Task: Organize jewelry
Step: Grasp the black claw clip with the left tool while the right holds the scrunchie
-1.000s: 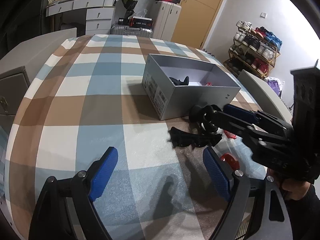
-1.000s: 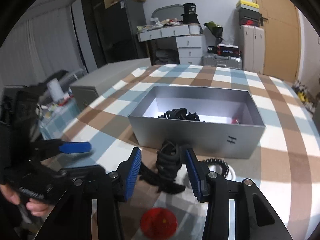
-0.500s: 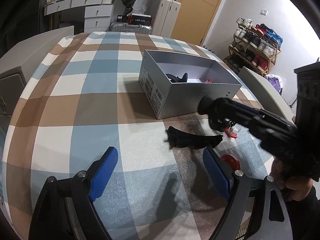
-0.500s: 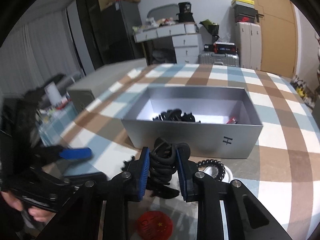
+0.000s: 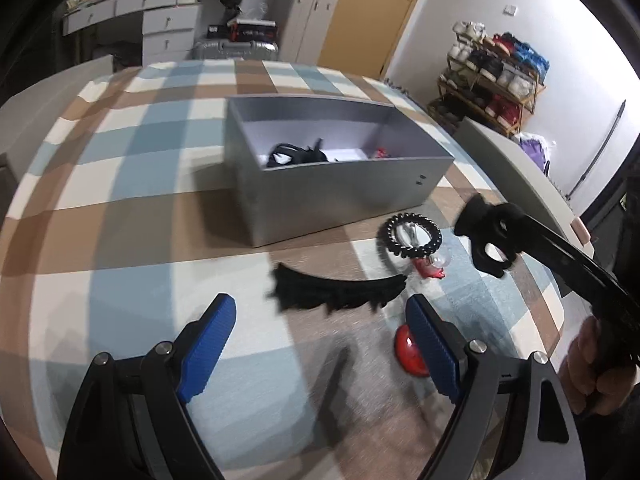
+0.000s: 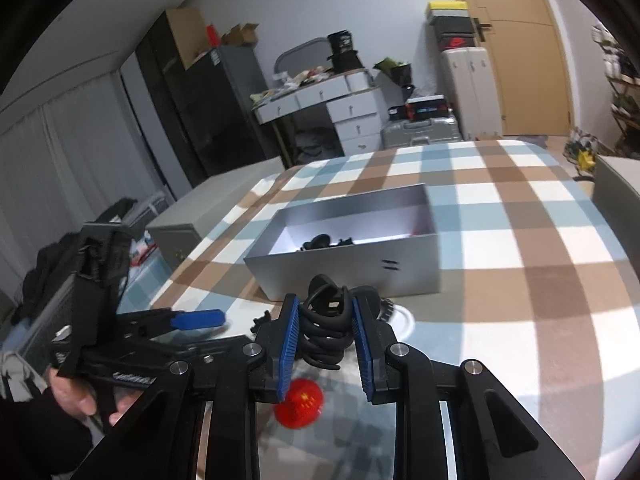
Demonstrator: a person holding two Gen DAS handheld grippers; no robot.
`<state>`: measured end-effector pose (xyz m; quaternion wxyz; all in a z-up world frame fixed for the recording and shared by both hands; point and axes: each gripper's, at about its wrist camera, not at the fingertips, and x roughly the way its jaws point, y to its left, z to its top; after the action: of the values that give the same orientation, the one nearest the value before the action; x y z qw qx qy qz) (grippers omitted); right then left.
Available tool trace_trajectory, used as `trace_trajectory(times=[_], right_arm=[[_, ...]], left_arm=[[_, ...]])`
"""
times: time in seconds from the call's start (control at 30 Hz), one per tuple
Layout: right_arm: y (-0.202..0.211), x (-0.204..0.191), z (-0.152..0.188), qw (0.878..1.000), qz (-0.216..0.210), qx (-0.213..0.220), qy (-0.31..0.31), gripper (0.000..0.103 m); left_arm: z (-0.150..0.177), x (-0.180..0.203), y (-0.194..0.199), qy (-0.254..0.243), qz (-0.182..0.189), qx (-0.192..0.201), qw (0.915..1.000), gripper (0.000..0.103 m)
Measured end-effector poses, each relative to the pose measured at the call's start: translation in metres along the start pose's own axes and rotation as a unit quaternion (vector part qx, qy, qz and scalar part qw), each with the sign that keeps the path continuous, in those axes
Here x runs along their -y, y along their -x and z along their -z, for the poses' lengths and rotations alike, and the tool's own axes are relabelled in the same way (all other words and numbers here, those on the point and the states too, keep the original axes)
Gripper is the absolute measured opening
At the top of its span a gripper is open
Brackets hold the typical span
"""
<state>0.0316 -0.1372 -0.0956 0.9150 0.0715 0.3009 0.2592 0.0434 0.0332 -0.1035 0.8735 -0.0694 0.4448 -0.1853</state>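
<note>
My right gripper (image 6: pixel 326 334) is shut on a black hair clip (image 6: pixel 326 320) and holds it above the table, in front of the grey open box (image 6: pixel 352 268). In the left wrist view the clip (image 5: pixel 488 240) hangs to the right of the box (image 5: pixel 344 192). My left gripper (image 5: pixel 320 344) is open and empty, just in front of a black comb-shaped hairpiece (image 5: pixel 336 290). A black coil hair tie (image 5: pixel 414 236), a small red ornament (image 5: pixel 430 270) and a red round badge (image 5: pixel 408 350) lie on the table. Black items lie inside the box.
The table has a blue, brown and white checked cloth (image 5: pixel 132 184). Grey cabinets stand at its sides. A shoe rack (image 5: pixel 492 76) stands far right, and a desk with drawers (image 6: pixel 320 108) and a suitcase stand behind.
My right gripper closed on the black hair clip and lifted it up and to the right, away from the hairpiece. The coil hair tie is now uncovered. The left gripper stayed open.
</note>
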Motion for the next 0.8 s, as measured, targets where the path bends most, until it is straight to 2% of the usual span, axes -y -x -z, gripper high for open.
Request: trace_trajectory(times=[0.13,0.37,0.57,0.8], right_arm=[[0.011,0.005,0.005,1.0,0.008,0.006,0.005,0.025],[0.016,0.019,0.01,1.0,0.003,0.011,-0.012,0.025],[0.017,0.025,0.013,1.0,-0.003,0.012,-0.02,0.025],[0.019,0.026,0.015,1.0,-0.01,0.013,-0.02,0.025]], left_arm=[[-0.005,0.011,-0.015,0.001,0.019,-0.02,0.9996,0.084],[-0.012,0.017,-0.028,-0.002,-0.02,-0.023,0.9995,0.084],[-0.009,0.035,-0.039,-0.058,-0.08,-0.029,0.9947,0.084],[-0.012,0.032,-0.039,-0.073,-0.074,-0.034,0.994,0.083]])
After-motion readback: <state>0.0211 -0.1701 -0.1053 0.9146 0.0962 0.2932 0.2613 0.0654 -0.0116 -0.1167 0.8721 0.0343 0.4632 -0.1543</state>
